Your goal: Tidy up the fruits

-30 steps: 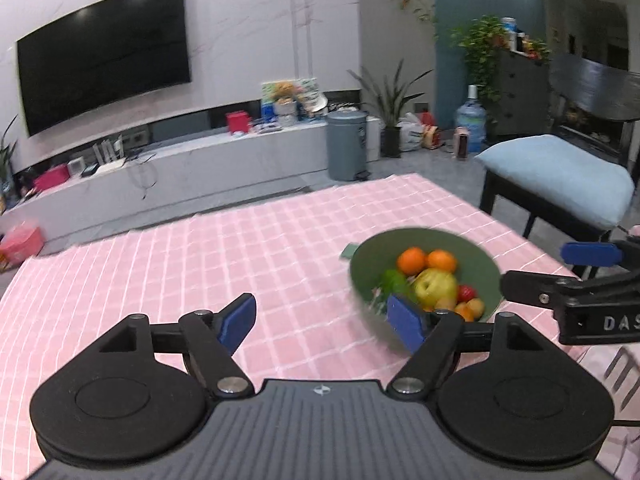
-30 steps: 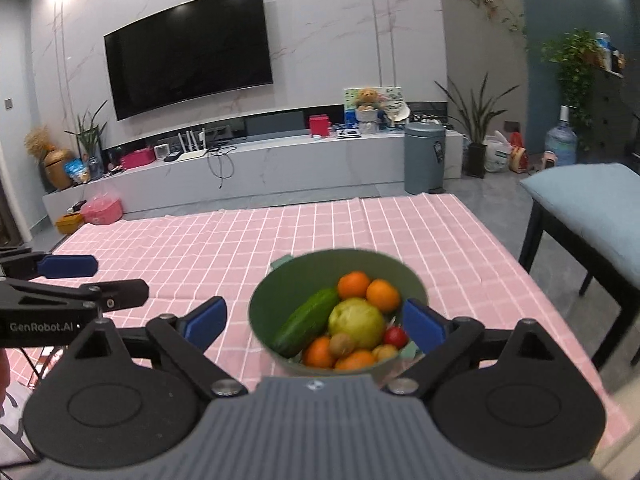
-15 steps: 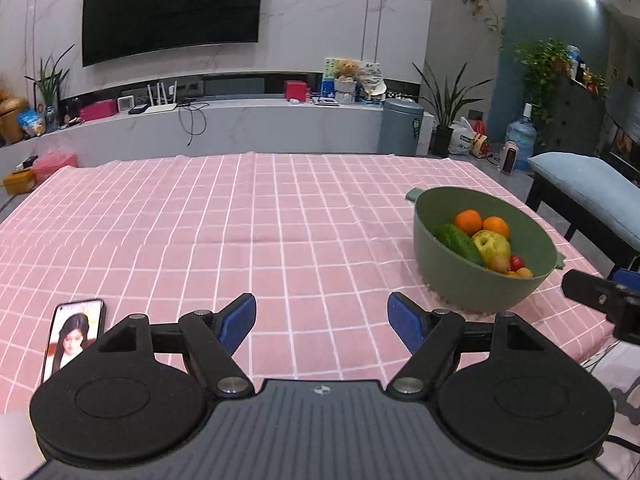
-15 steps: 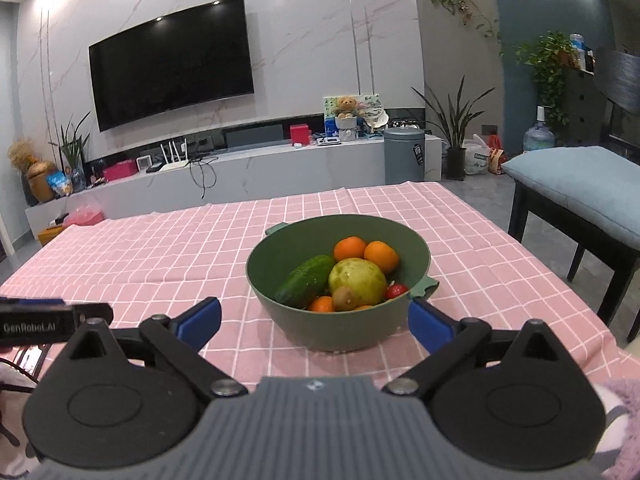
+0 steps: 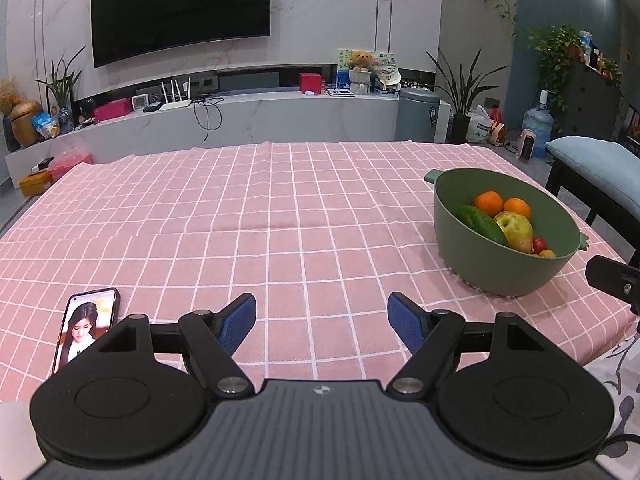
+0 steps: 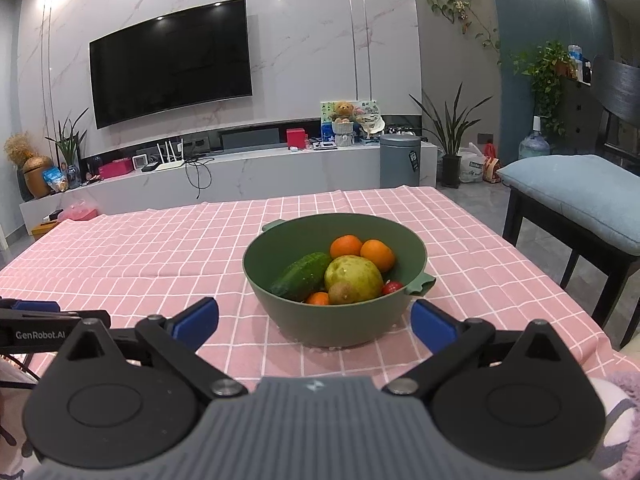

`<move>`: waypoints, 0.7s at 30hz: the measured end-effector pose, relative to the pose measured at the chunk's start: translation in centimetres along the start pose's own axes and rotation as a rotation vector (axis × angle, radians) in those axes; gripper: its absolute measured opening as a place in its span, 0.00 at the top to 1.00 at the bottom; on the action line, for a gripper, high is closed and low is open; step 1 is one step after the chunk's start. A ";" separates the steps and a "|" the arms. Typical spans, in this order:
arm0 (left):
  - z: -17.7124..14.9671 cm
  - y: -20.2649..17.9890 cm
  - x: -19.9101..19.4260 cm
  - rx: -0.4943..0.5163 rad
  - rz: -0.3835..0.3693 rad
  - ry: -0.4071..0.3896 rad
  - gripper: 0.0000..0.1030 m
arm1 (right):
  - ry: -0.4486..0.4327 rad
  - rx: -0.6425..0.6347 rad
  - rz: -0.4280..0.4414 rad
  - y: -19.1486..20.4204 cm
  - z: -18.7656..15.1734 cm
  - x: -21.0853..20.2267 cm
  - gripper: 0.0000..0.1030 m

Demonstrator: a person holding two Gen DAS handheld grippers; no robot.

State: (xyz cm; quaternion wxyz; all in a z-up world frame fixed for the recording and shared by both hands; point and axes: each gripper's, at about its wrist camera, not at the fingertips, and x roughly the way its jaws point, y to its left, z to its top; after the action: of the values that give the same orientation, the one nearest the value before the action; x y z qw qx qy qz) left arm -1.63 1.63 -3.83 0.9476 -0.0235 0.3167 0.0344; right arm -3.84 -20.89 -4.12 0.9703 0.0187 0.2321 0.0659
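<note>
A green bowl [image 6: 332, 324] stands on the pink checked tablecloth [image 6: 160, 256], right of centre. In it lie two oranges [image 6: 346, 246], a cucumber [image 6: 302, 276], a big yellow-green fruit [image 6: 354, 276], a kiwi [image 6: 341, 293] and a small red fruit [image 6: 391, 287]. My right gripper [image 6: 316, 318] hovers just in front of the bowl; its jaws are opening, wide, and the pads touch nothing. My left gripper [image 5: 322, 320] is open over bare cloth, with the bowl [image 5: 492, 272] off to its right.
A phone [image 5: 86, 324] with a lit screen lies on the cloth at the near left. A dark chair with a blue cushion [image 6: 572, 196] stands by the table's right side. The table's near edge is close below both grippers.
Both grippers have come down towards the table. The left view has swung away from the bowl, so the phone now shows. The right jaws have spread wider.
</note>
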 end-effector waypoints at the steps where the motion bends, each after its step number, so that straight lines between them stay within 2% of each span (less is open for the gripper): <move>1: 0.0 0.1 0.0 -0.001 0.000 0.001 0.15 | -0.001 -0.002 -0.001 0.0 0.0 0.0 0.04; 21: 0.0 0.2 -0.3 0.001 -0.004 0.003 0.14 | -0.004 -0.050 -0.011 0.9 -0.2 0.2 0.04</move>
State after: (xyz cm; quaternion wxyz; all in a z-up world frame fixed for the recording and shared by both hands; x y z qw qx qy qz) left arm -1.91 1.79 -3.63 0.9472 -0.0238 0.3180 0.0325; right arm -3.88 -19.99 -4.36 0.9713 -0.0066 0.2285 0.0664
